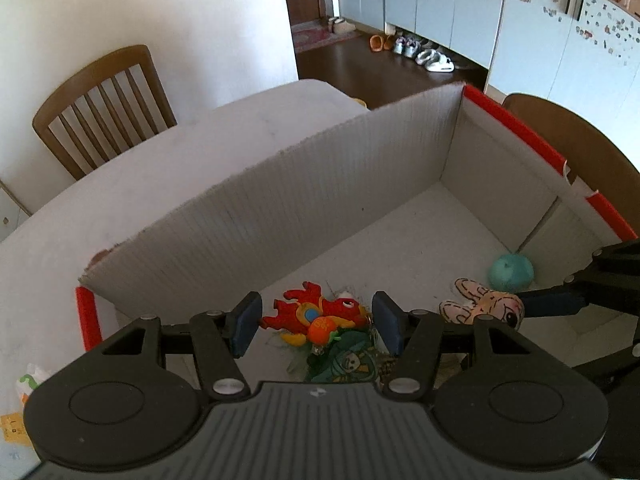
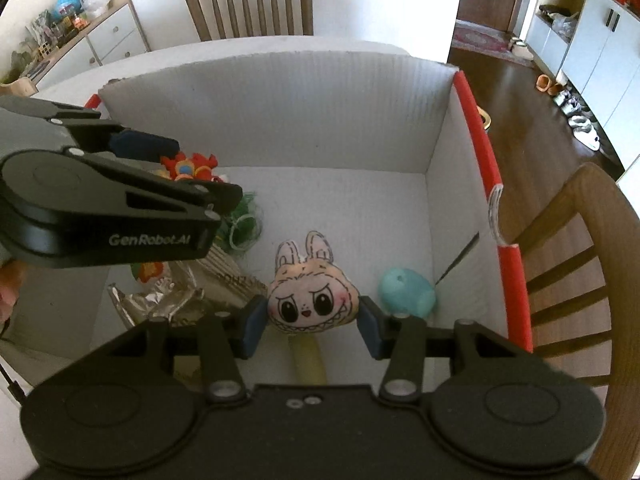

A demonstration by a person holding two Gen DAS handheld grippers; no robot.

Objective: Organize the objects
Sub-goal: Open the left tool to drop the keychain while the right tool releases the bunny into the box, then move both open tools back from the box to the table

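A white cardboard box [image 1: 320, 184] with red edge strips stands on the table; it also shows in the right wrist view [image 2: 280, 108]. Inside lie a red dragon plush [image 1: 316, 314], a green toy [image 1: 348, 362], a bunny-face plush [image 2: 310, 296] and a teal ball [image 2: 406, 292]. My left gripper [image 1: 316, 326] is open above the red dragon plush, with the toy showing between its pads. My right gripper [image 2: 308, 326] is open with its pads either side of the bunny-face plush [image 1: 486, 306]; the pads stand just clear of it.
A foil wrapper [image 2: 160, 300] and green netting [image 2: 244, 224] lie in the box's left part. Wooden chairs [image 1: 100, 108] [image 2: 580, 264] stand around the table. A sideboard with clutter [image 2: 80, 36] is at the far left. Shoes [image 1: 424, 54] line the floor by cabinets.
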